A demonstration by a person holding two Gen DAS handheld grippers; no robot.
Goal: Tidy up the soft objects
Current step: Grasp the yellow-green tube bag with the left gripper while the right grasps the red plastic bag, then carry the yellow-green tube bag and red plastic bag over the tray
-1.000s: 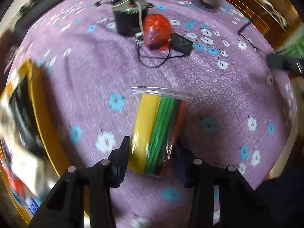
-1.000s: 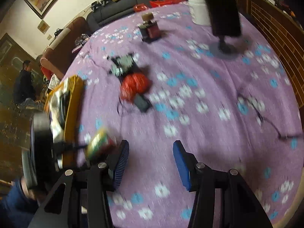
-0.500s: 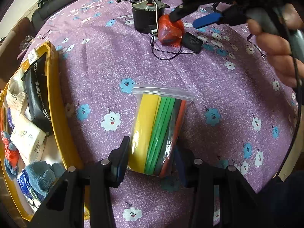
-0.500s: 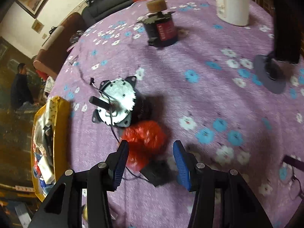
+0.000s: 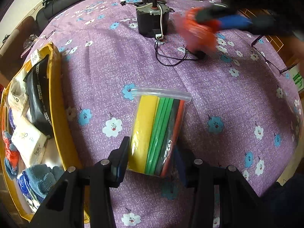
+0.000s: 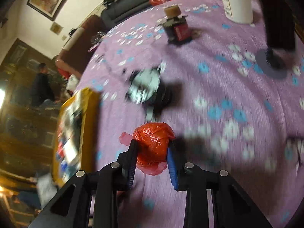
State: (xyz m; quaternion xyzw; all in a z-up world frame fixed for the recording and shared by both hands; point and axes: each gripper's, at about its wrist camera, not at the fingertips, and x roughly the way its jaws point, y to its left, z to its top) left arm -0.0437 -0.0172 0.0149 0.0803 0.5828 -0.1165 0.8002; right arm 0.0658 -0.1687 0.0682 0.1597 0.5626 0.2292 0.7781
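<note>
Our right gripper (image 6: 152,152) is closing on the red plastic bundle (image 6: 153,142), its pads already on both sides; thin film could slip. Our left gripper (image 5: 151,159) clamps the zip bag of coloured strips (image 5: 157,131), near centre. Risks: the motor's cord (image 5: 167,60) snagging, the yellow bin (image 5: 58,102) rim at left. Open cloth lies between.
</note>
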